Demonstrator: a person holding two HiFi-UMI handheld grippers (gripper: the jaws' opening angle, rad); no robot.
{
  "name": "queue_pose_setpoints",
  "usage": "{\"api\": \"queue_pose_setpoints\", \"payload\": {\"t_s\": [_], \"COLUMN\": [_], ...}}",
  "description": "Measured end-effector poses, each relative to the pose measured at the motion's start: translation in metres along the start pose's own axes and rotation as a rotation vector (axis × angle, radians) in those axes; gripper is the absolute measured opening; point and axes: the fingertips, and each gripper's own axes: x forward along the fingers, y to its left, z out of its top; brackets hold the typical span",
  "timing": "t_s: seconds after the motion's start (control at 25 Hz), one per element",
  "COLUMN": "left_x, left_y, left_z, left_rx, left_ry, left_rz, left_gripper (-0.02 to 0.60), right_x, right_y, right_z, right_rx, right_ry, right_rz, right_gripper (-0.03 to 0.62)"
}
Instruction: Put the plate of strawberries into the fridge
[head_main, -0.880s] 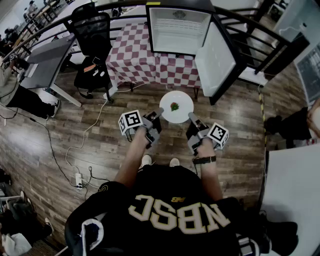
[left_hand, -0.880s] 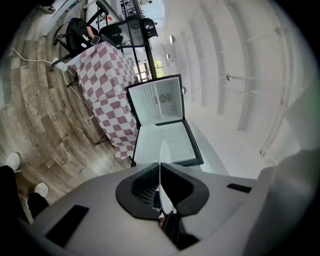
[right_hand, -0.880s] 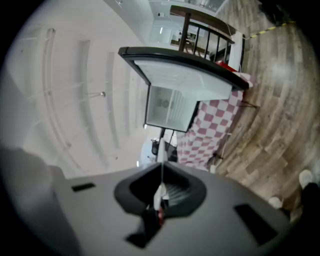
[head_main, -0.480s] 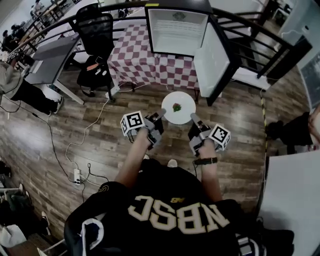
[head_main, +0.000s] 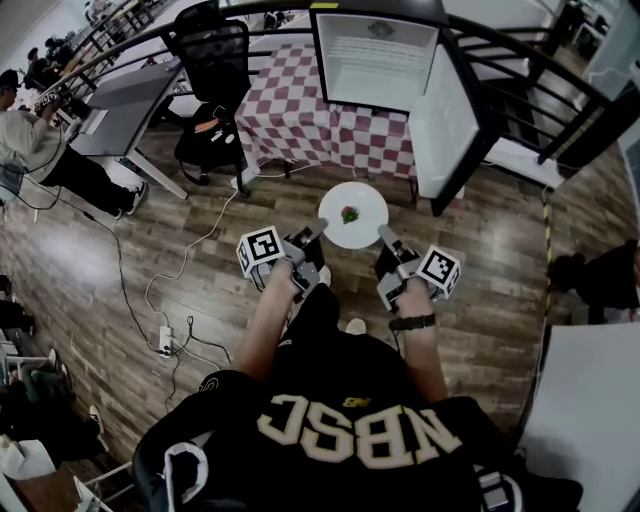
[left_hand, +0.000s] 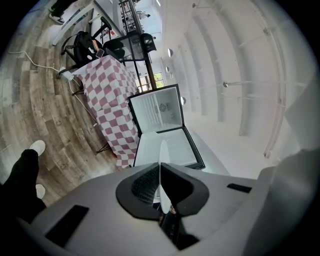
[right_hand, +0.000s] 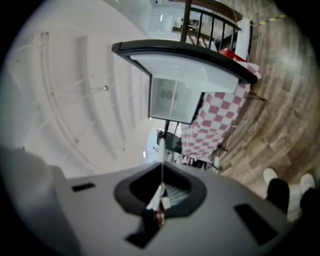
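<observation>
White round plate (head_main: 372, 203), strawberries (head_main: 349, 213) at its middle, level, before the open fridge (head_main: 375, 60)

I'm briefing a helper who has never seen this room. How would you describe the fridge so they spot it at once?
Find the table with the red-and-white checked cloth, beyond the white plate. The fridge is at the cloth's right end: a small black box. Unlike the black chair to the left, it shows a white inside, its door swung open rightward.
</observation>
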Motion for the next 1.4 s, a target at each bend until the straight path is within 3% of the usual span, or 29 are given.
{"api": "queue_pose_setpoints", "payload": {"t_s": [0.2, 0.44, 0.72, 0.96, 1.4], "left_x": [0.041, 0.103, 0.156, 0.193, 0.233], "left_y": [-0.01, 0.005, -0.007, 0.006, 0.023], "left_z": [0.014, 0.029, 0.112, 0.203, 0.271], "left_rx": [-0.036, -0.021, -0.003, -0.044, -0.051], "left_ry": [0.034, 0.156, 0.161, 0.146, 0.187], "left_rz": [0.001, -0.039, -0.065, -0.066, -0.067], "left_gripper": [0.025, 0.025, 0.025, 0.025, 0.025], "right_x": [0.012, 0.028, 0.107, 0.201, 0.268], "right_y": [0.004, -0.03, -0.012, -0.012, -0.024], "right_z": [0.039, 0.077, 0.13, 0.163, 0.185], "right_rx": [0.016, 0.023, -0.004, 0.001, 0.027], "right_ry": [-0.028, -0.142, -0.169, -0.149, -0.208], "right_rz": [-0.036, -0.056, -0.057, -0.094, -0.12], "right_gripper": [0.026, 0.026, 0.026, 0.026, 0.026]}}
